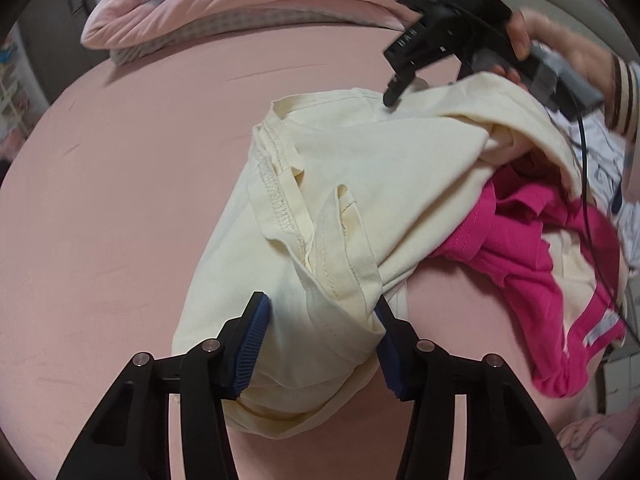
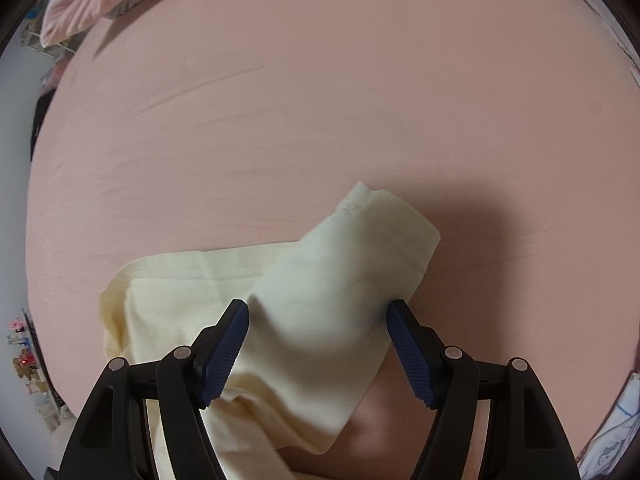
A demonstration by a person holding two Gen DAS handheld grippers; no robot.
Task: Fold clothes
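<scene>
- Shirt: is it folded?
- Not neatly. It lies bunched on the pink bed, with seams showing. It needs smoothing and folding.
- Where is it?
- Between the left gripper fingers, which are spread wide and grip nothing. The right gripper is spread too, with a sleeve between its fingers.
- Which way does it point?
- It runs long, away from the left gripper and to its right, toward a bright pink cloth.
</scene>
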